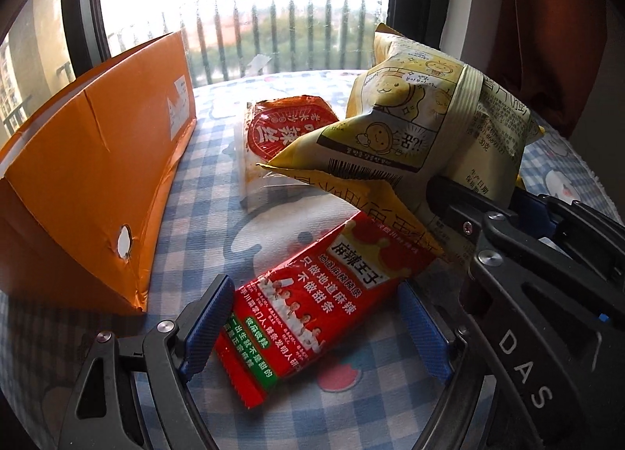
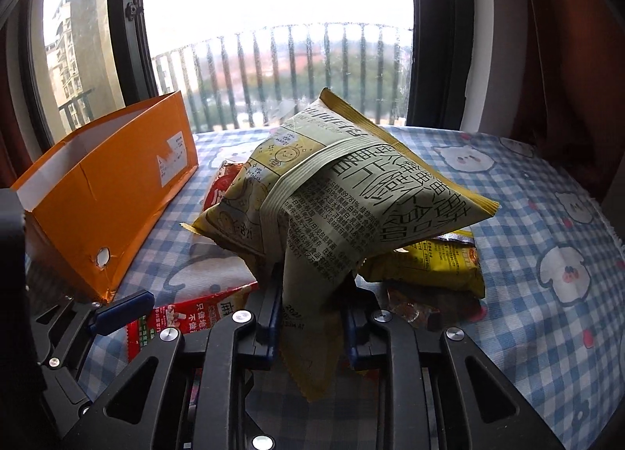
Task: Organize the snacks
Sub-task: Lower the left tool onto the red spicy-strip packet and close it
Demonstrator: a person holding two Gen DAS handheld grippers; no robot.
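Note:
My right gripper (image 2: 310,301) is shut on the yellow chip bag (image 2: 332,192), pinching its lower end and holding it raised above the table; the bag also shows in the left wrist view (image 1: 422,125), with the right gripper (image 1: 468,215) beneath it. My left gripper (image 1: 312,313) is open, its blue pads on either side of the red spicy strip packet (image 1: 312,301), which lies flat on the checked cloth. The orange box (image 1: 90,176) stands open at the left, also in the right wrist view (image 2: 105,192).
A clear-and-red snack packet (image 1: 277,133) lies behind the red one. A small yellow packet (image 2: 429,262) and a brown wrapped sweet (image 2: 414,309) lie right of my right gripper. The blue checked tablecloth (image 2: 547,215) ends at a window with railings behind.

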